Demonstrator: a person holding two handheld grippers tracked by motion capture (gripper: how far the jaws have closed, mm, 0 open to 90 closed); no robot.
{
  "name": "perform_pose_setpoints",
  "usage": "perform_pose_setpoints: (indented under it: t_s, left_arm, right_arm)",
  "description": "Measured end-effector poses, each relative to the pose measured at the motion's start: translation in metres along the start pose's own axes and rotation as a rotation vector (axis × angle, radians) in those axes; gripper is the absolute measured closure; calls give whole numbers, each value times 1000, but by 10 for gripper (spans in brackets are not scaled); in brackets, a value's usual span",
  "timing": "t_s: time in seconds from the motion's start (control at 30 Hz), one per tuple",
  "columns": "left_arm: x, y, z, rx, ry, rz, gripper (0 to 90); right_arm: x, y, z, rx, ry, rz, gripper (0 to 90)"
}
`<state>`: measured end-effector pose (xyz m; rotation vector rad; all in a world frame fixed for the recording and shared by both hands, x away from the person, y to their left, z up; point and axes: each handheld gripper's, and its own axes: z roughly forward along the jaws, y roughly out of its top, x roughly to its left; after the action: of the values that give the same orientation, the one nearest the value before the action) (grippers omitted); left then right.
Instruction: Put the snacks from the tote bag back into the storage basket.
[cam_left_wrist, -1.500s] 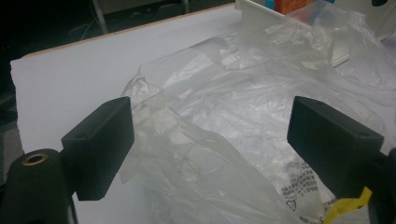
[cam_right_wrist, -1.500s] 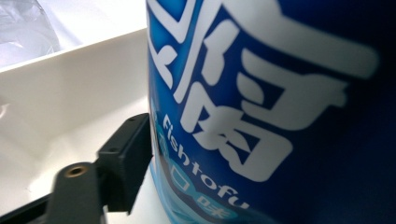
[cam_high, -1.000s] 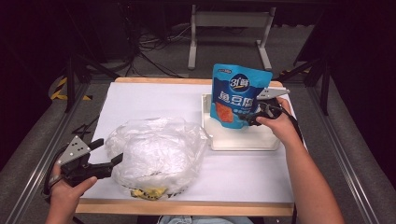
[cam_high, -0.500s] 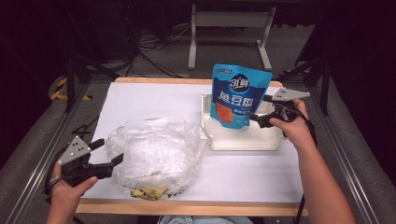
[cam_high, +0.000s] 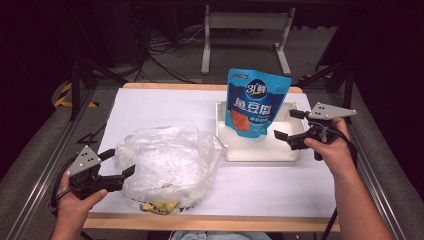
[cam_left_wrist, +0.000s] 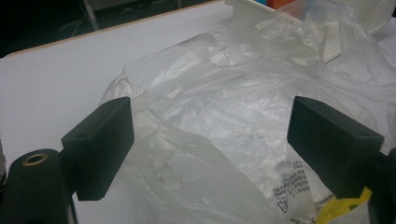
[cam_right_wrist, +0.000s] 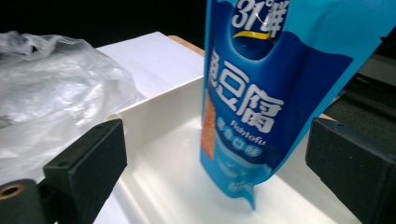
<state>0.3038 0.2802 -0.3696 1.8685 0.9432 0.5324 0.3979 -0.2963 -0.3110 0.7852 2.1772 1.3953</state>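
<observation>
Pouch (cam_high: 256, 102) standing upright in white tray (cam_high: 260, 150), leaning slightly, nothing gripping it. Right gripper (cam_high: 290, 127) hanging just beside tray's right edge, jaws spread wide, pouch sitting past them in right gripper view. Left gripper (cam_high: 116, 164) also released, jaws resting wide against crumpled clear bag (cam_high: 167, 162) lying on table (cam_high: 165, 107) left of tray.

Bright blue glossy stand-up pouch (cam_high: 255, 102) with white lettering, a pale round logo near the top and an orange patch low on its front. Plain white shallow plastic tray (cam_high: 260, 152). Clear, crinkled, whitish plastic bag (cam_high: 165, 162) with small black print and a yellow scrap, perhaps a label, at its near edge. White table sheet (cam_high: 165, 107), tan wooden edging.
</observation>
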Motion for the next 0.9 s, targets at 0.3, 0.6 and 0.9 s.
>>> perform_pose_setpoints:
  t_s: [0.3,0.6,0.9]
  left_arm:
    - [-3,0,2,11,-11,7,160]
    - [0,-2,6,9,-8,-13,159]
    - [-2,-6,11,9,-22,-16,121]
  right_arm:
    - [24,0,-21,22,50,8,94]
    - [45,-20,-22,54,45,19,62]
    - [55,-43,-17,32,83,-11,28]
